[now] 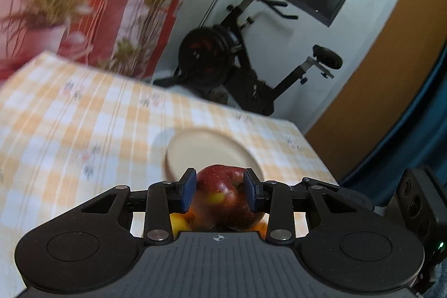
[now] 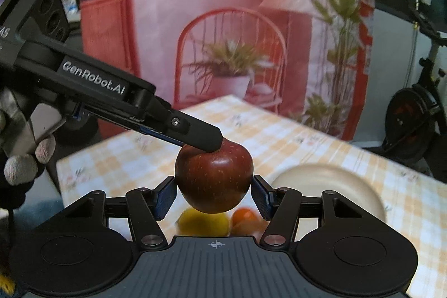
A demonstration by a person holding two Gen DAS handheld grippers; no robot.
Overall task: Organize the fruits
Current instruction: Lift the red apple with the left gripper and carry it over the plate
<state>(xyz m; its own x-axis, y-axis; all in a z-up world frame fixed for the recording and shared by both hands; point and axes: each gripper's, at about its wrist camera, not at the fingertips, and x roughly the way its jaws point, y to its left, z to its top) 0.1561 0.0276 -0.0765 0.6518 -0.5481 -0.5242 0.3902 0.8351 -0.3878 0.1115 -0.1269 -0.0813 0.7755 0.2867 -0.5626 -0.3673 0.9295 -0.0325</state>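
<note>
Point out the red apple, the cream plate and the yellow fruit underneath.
red apple (image 2: 213, 180): right wrist view, front of its skin.
cream plate (image 1: 204, 148): left wrist view, bare centre.
yellow fruit (image 2: 202, 224): right wrist view, its top, below the apple.

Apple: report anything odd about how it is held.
One apple sits in both grippers at once: the right gripper presses its sides, while the left gripper pinches it near the top. That is odd for a single fruit. Nothing looks spilled or damaged.

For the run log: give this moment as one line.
left gripper: shut on apple | right gripper: shut on apple | apple: held above loose fruits | plate: no fruit seen
</note>
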